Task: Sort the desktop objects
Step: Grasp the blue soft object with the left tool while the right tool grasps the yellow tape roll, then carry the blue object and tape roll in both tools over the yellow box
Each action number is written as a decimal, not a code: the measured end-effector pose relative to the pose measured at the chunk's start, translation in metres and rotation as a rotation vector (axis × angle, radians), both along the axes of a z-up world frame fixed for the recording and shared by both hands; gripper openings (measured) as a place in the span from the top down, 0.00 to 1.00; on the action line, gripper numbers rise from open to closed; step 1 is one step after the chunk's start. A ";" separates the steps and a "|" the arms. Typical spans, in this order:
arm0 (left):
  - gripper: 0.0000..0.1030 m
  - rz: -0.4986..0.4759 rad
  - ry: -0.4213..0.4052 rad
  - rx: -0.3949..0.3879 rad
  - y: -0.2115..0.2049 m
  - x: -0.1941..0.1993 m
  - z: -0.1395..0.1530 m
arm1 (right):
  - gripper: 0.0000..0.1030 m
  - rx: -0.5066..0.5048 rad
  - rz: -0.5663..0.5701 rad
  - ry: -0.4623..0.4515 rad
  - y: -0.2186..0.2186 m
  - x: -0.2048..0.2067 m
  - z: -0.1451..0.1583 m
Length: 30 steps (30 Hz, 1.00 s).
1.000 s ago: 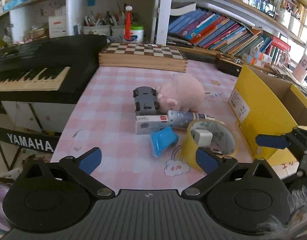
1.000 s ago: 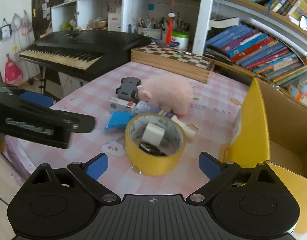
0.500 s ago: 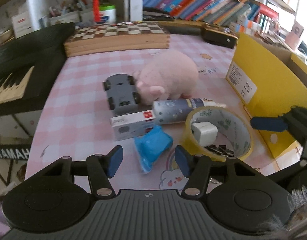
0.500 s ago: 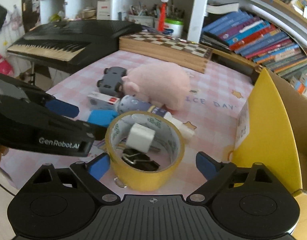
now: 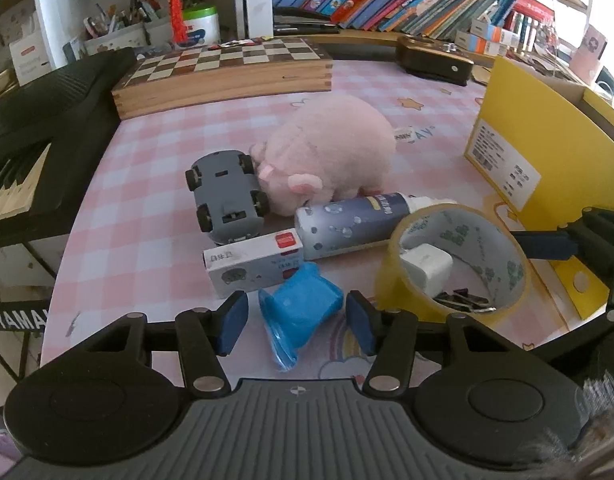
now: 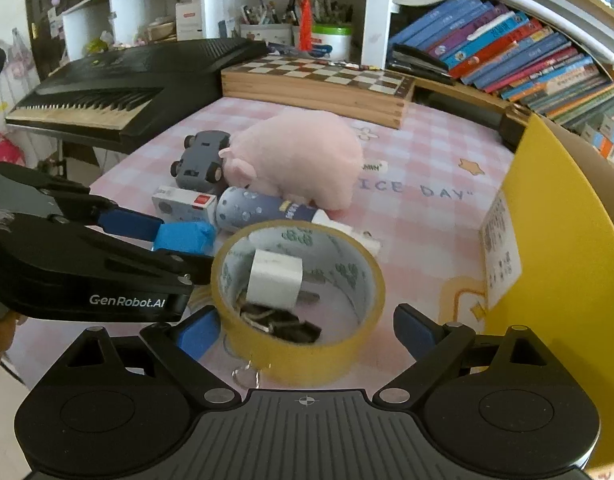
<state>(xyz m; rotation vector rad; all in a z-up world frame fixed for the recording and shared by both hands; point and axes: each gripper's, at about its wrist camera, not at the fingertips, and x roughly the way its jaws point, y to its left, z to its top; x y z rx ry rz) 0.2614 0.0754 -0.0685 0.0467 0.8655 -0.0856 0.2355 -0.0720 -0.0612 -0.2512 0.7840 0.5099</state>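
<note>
On the pink checked tablecloth [image 5: 147, 220] lie a pink plush pig [image 5: 331, 160], a grey toy car [image 5: 227, 196] on its back, a white box [image 5: 253, 264], a dark blue tube [image 5: 355, 224], a blue plastic piece [image 5: 301, 310] and a yellow tape roll [image 5: 455, 264] with a white charger [image 5: 427, 268] and black clips inside. My left gripper [image 5: 297, 322] is open, its pads either side of the blue piece, not touching. My right gripper [image 6: 303, 330] is open around the tape roll [image 6: 299, 300].
A yellow cardboard box [image 5: 547, 152] stands at the right. A wooden chessboard [image 5: 223, 68] lies at the back, a black Yamaha keyboard [image 5: 35, 128] at the left. Bookshelves fill the background. The table's near edge is just below the grippers.
Both grippers have moved forward and down. The left jaws have narrowed and now straddle the blue piece. The right jaws now straddle the tape roll.
</note>
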 end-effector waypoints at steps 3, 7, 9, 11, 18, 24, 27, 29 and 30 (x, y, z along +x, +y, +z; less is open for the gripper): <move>0.59 0.005 0.000 -0.016 0.001 0.001 -0.003 | 0.09 -0.014 0.020 -0.012 0.005 0.003 -0.003; 0.65 0.032 0.000 -0.048 0.005 -0.002 0.000 | 0.13 -0.010 0.039 0.000 0.006 0.005 0.000; 0.65 0.053 -0.024 -0.076 0.010 -0.008 0.008 | 0.13 0.015 0.032 0.005 0.002 0.004 0.006; 0.65 0.066 -0.045 -0.082 0.013 -0.015 0.017 | 0.13 0.033 0.032 -0.005 0.000 0.002 0.013; 0.65 0.104 -0.115 -0.131 0.020 -0.050 0.050 | 0.13 0.097 0.025 -0.036 -0.010 -0.008 0.046; 0.65 0.123 -0.172 -0.192 0.020 -0.089 0.074 | 0.13 0.135 0.033 -0.042 -0.021 -0.029 0.068; 0.65 0.119 -0.191 -0.212 0.018 -0.109 0.085 | 0.13 0.146 0.044 -0.036 -0.027 -0.046 0.076; 0.65 0.117 -0.195 -0.226 0.015 -0.122 0.089 | 0.13 0.152 0.047 -0.031 -0.032 -0.058 0.080; 0.65 0.116 -0.197 -0.231 0.014 -0.129 0.091 | 0.13 0.155 0.047 -0.026 -0.035 -0.064 0.082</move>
